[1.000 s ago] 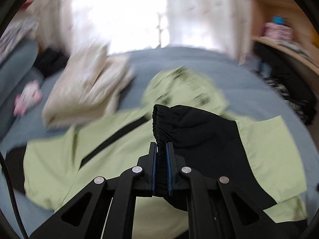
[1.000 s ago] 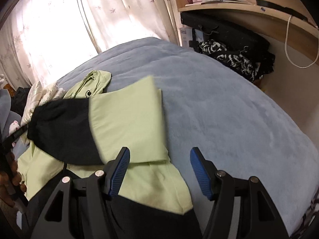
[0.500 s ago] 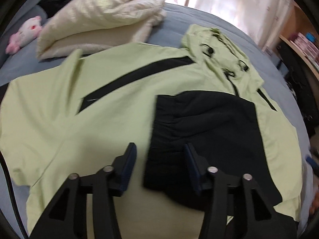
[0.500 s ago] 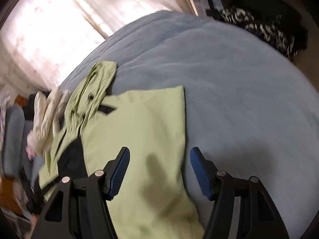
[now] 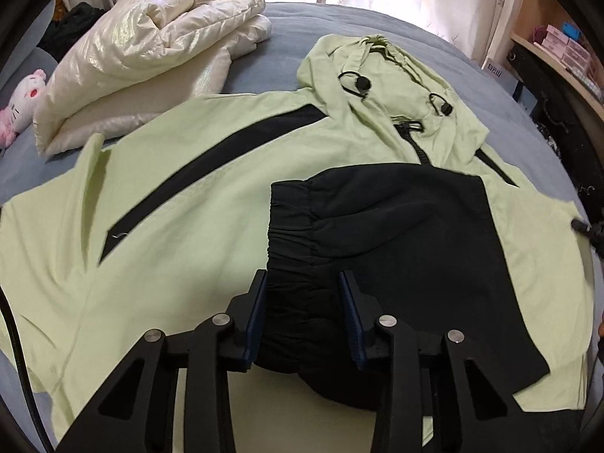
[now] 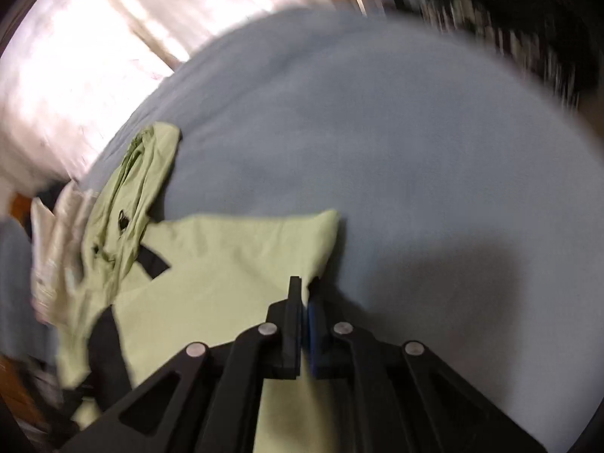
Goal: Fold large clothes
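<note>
A light green hooded jacket (image 5: 170, 234) with black stripes lies front up on the grey-blue bed. Its black sleeve (image 5: 407, 234) is folded across the chest. The elastic cuff (image 5: 298, 249) lies between the closing jaws of my left gripper (image 5: 303, 302), and the pads do not clearly pinch it. In the blurred right wrist view the jacket (image 6: 226, 264) shows its right-hand edge. My right gripper (image 6: 304, 290) is shut there, with the green fabric edge running up into its tips. The hood (image 5: 377, 75) points toward the window.
A folded cream puffer coat (image 5: 151, 49) lies on the bed at the back left, with a pink plush toy (image 5: 22, 105) beside it. Wooden shelves (image 5: 558, 49) and dark bags stand along the right. Bare blanket (image 6: 396, 143) stretches right of the jacket.
My left gripper let go of the cuff, sank toward the jacket, and its jaws have narrowed again around the cuff. My right gripper moved to the jacket's right edge and shut.
</note>
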Available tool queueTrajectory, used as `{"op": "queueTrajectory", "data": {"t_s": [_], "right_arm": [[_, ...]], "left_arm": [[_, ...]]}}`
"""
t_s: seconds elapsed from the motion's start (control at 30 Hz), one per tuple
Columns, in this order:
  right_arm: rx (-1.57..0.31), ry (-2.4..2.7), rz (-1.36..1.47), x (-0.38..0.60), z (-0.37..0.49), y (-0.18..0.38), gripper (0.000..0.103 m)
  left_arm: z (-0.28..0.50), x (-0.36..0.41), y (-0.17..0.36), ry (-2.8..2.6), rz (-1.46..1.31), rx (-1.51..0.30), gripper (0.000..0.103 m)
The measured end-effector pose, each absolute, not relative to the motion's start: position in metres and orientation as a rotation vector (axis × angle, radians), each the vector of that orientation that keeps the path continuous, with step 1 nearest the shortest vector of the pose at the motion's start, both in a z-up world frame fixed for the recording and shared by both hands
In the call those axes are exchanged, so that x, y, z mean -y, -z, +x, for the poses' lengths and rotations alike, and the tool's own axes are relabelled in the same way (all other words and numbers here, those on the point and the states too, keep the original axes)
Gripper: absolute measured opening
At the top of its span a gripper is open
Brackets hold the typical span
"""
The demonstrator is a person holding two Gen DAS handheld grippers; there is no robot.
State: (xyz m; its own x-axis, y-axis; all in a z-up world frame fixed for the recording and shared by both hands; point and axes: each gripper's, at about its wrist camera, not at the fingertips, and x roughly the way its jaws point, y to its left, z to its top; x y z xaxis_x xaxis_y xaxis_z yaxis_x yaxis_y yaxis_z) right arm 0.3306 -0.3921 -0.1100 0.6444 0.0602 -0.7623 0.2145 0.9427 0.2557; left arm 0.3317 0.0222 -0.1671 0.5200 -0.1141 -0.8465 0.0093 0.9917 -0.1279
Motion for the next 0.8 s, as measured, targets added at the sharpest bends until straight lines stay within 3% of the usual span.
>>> {"op": "queueTrajectory", "data": {"t_s": [0.17,0.3,0.37,0.43,0.73,0.8], "right_arm": [[-0.934,0.127,0.273,0.394,0.346,0.121,0.003],[-0.993,0.049,0.596,0.428,0.331,0.140,0.013],[-0.980,0.010,0.687,0.436,0.315,0.139,0.039],[-0.973,-0.041,0.700,0.438,0.294,0.132,0.053],[-1.121,-0.183,0.487,0.393,0.227,0.140,0.054],[-1.131,-0.128,0.379,0.382,0.224,0.142,0.048]], "left_arm": [[0.329,-0.007,0.174,0.034,-0.053,-1.005,0.035],[0.327,-0.012,0.170,0.042,-0.077,-1.016,0.035],[0.326,-0.017,0.167,0.048,-0.085,-1.019,0.035],[0.323,-0.021,0.165,0.063,-0.087,-1.025,0.035],[0.321,-0.016,0.171,0.051,-0.105,-1.057,0.038],[0.320,-0.011,0.168,0.057,-0.097,-1.066,0.037]]}}
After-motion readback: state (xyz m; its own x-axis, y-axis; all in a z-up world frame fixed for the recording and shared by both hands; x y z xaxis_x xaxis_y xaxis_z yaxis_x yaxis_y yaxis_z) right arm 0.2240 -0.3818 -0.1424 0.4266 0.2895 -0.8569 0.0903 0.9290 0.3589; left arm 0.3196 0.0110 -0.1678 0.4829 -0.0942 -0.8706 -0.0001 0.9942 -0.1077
